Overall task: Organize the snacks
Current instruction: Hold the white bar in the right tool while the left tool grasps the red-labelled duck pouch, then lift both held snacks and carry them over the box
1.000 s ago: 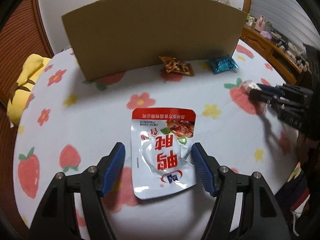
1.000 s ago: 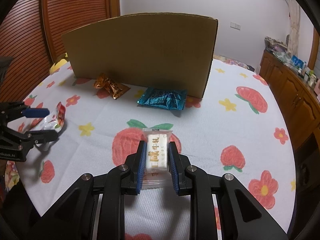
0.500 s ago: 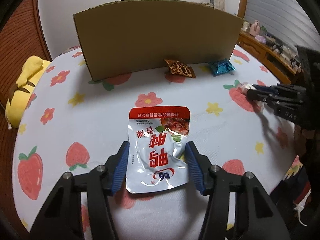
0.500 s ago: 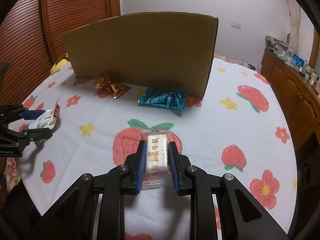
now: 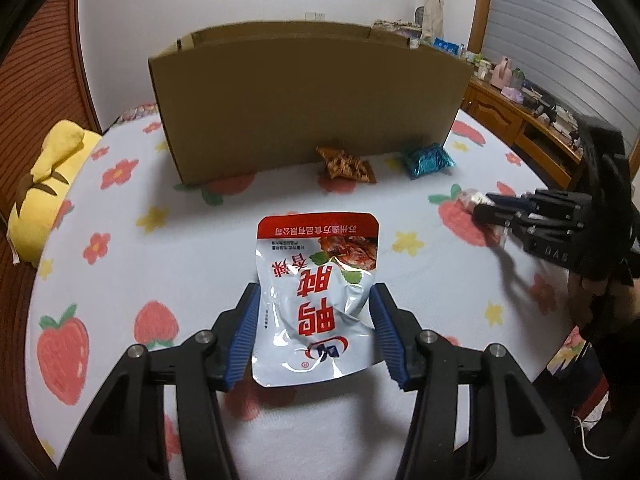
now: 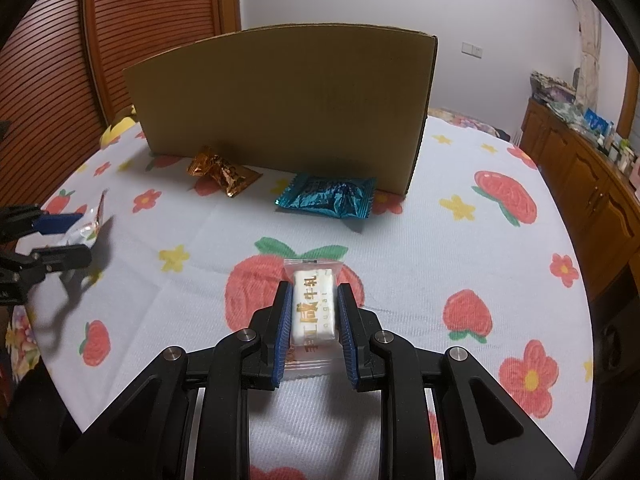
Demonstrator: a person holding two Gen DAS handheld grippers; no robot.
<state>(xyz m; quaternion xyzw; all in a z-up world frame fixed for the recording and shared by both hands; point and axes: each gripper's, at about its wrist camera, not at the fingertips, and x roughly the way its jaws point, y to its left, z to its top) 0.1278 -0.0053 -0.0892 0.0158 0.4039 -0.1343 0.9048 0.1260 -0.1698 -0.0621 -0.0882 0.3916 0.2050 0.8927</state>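
Note:
My left gripper (image 5: 314, 334) is shut on a white and red snack pouch (image 5: 318, 292) and holds it above the tablecloth. My right gripper (image 6: 313, 330) is shut on a white nougat bar (image 6: 313, 310) in clear wrap, low over the cloth. A tall cardboard box (image 5: 308, 96) stands at the back of the table, also in the right wrist view (image 6: 284, 108). An orange snack packet (image 6: 224, 172) and a blue snack packet (image 6: 330, 196) lie in front of the box. The right gripper (image 5: 480, 208) shows at the right in the left view.
The round table has a strawberry-print cloth (image 6: 460, 248). A yellow plush (image 5: 44, 176) lies at its left edge. A wooden cabinet (image 6: 588, 176) with small items stands along the right wall. The left gripper (image 6: 60, 240) with the pouch shows at the left edge.
My left gripper closed on the pouch and lifted it, and the box top came into view. My right gripper stayed shut on the nougat bar.

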